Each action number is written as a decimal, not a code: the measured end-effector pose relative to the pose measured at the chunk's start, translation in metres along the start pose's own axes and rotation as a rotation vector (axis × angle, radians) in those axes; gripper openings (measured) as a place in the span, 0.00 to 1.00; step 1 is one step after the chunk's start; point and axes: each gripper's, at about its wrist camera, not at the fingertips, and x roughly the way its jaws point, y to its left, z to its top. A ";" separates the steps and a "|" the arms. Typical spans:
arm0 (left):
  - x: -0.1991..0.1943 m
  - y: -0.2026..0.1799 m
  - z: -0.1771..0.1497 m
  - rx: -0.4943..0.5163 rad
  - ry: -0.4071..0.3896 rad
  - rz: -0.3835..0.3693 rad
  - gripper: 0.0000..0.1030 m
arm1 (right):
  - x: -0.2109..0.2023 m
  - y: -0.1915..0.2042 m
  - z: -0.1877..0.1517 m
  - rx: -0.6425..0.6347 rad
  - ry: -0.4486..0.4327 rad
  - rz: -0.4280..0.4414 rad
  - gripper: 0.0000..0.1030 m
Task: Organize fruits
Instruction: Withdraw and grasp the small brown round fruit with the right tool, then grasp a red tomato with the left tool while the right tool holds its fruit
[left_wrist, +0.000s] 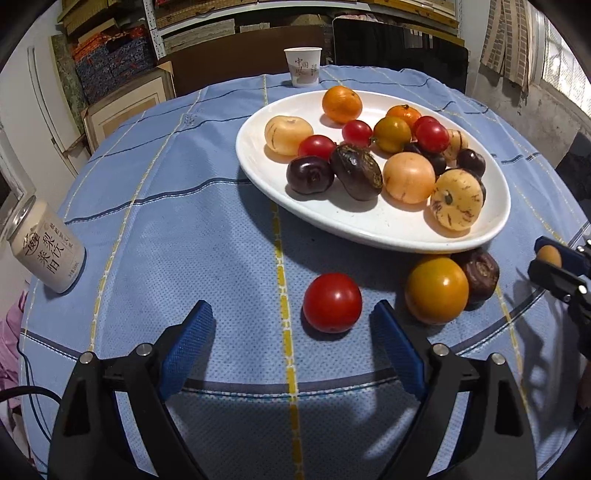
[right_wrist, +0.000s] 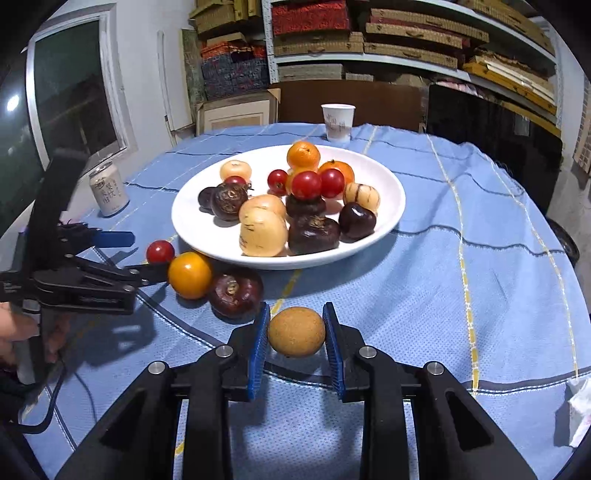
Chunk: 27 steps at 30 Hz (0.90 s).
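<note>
A white plate (left_wrist: 255, 155) holds several fruits: oranges, red tomatoes, pale striped fruits and dark purple ones. On the blue cloth in front of it lie a red tomato (left_wrist: 331, 302), a yellow tomato (left_wrist: 436, 290) and a dark water chestnut (left_wrist: 480, 273). My left gripper (left_wrist: 293, 332) is open, its fingers on either side of the red tomato, just short of it. My right gripper (right_wrist: 296, 332) is shut on a small brown round fruit (right_wrist: 296, 331); it also shows in the left wrist view (left_wrist: 549, 255). The plate (right_wrist: 391, 192) sits beyond it.
A drink can (left_wrist: 44, 247) stands at the table's left edge and a paper cup (left_wrist: 303, 66) at the far side. Shelves with boxes and a dark chair stand behind the round table. A white crumpled thing (right_wrist: 580, 410) lies at the right.
</note>
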 end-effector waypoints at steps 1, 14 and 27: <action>0.000 -0.001 0.000 0.002 -0.006 0.006 0.84 | 0.000 0.001 0.000 -0.005 -0.003 0.007 0.29; -0.006 -0.014 -0.002 0.065 -0.057 0.010 0.31 | -0.005 -0.001 -0.002 0.008 -0.025 0.016 0.29; -0.052 -0.017 -0.015 0.031 -0.136 -0.087 0.29 | -0.011 -0.002 -0.002 0.012 -0.050 -0.002 0.29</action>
